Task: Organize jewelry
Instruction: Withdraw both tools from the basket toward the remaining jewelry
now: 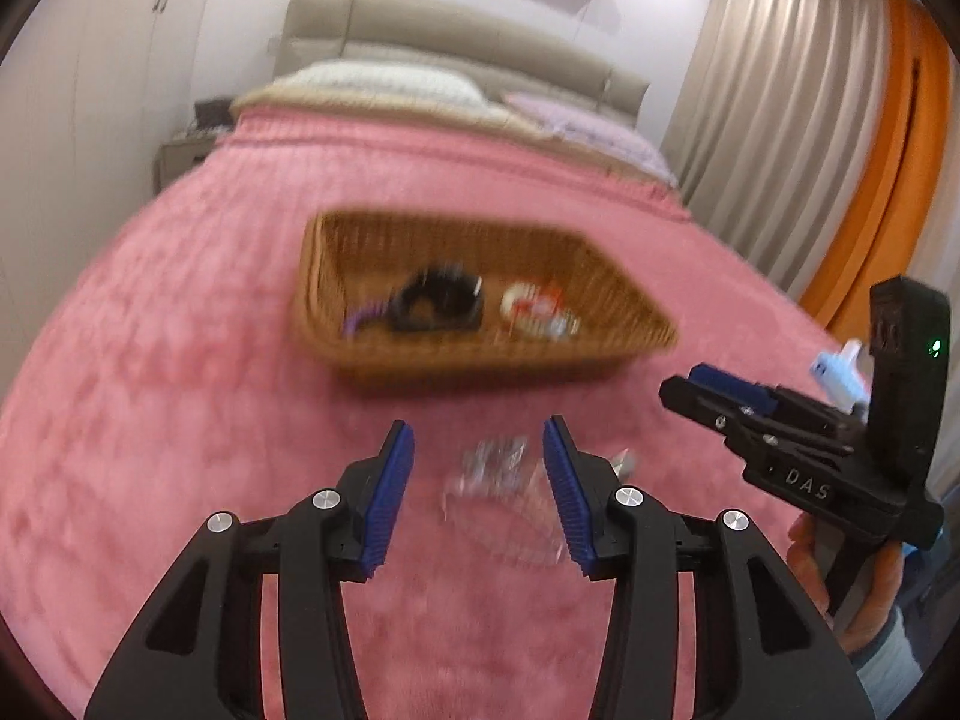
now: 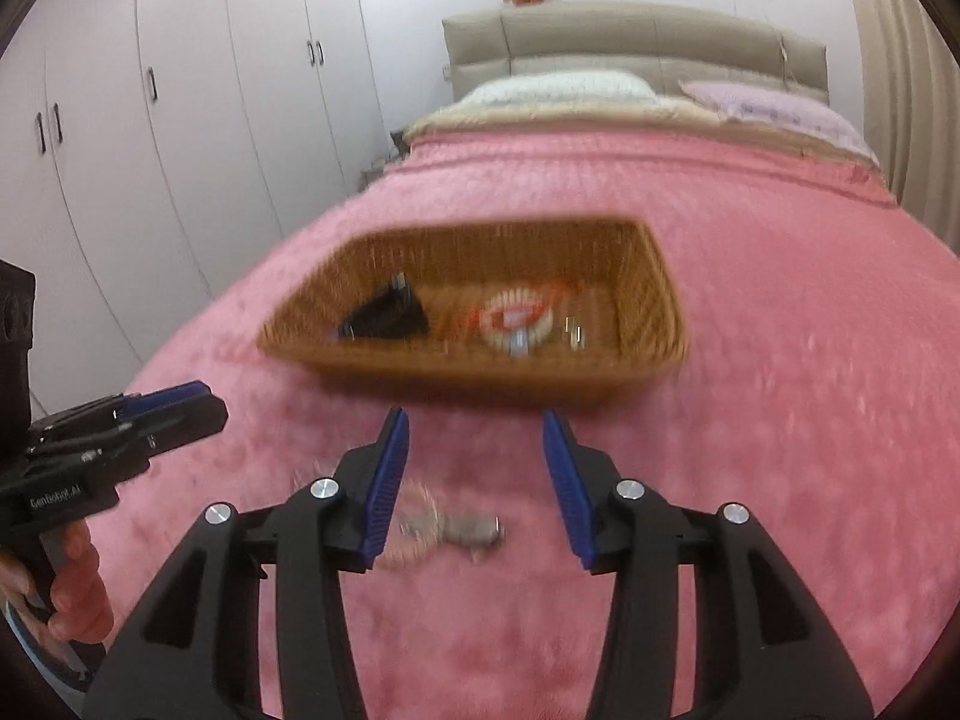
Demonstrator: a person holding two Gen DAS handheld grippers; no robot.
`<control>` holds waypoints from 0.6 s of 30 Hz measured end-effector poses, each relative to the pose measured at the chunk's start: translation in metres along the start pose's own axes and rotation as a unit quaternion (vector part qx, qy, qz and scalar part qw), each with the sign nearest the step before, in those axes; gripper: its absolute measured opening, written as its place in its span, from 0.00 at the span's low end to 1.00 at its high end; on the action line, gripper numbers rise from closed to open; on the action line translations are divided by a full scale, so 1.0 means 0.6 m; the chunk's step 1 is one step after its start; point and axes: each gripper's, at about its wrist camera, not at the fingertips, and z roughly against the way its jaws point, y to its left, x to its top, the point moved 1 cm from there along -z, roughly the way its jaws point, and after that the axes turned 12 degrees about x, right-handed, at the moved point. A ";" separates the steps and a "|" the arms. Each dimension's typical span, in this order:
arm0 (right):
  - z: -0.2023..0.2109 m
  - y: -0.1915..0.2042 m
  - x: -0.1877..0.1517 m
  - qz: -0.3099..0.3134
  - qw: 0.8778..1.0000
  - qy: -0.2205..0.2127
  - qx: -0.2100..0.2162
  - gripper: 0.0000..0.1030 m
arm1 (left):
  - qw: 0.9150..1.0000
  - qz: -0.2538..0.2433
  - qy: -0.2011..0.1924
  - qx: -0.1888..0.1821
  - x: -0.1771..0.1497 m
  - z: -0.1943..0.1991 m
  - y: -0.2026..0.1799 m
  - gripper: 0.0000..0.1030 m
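Observation:
A wicker basket sits on the pink bedspread and holds a black piece, a purple piece and a white-and-red beaded piece. My left gripper is open above a clear packet of silvery jewelry lying on the bedspread between its fingers, untouched. My right gripper is open too, over a pale beaded and silvery piece on the bedspread. Each gripper shows at the other view's edge: the right gripper, the left gripper.
The pink bedspread spreads wide on all sides of the basket. Pillows and a padded headboard lie at the far end. White wardrobes stand on the left, curtains on the right. A hand grips the left tool.

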 end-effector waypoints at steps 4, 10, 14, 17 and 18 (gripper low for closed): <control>-0.027 -0.029 -0.022 -0.020 0.999 0.041 -0.006 0.42 | 0.999 0.007 0.051 0.011 -0.028 -0.043 -0.006 0.42; -0.046 -0.039 -0.041 0.007 0.995 0.097 0.002 0.42 | 0.996 0.002 0.081 0.026 -0.038 -0.078 -0.010 0.42; -0.067 -0.019 -0.052 0.047 0.991 0.127 -0.009 0.42 | 0.995 -0.013 0.087 0.047 -0.040 -0.087 -0.022 0.42; -0.076 -0.010 -0.050 0.063 0.989 0.132 -0.003 0.42 | 0.993 -0.028 0.083 0.072 -0.044 -0.090 -0.030 0.27; -0.080 -0.009 -0.048 0.067 0.989 0.133 -0.001 0.42 | 0.993 -0.033 0.082 0.083 -0.045 -0.089 -0.030 0.20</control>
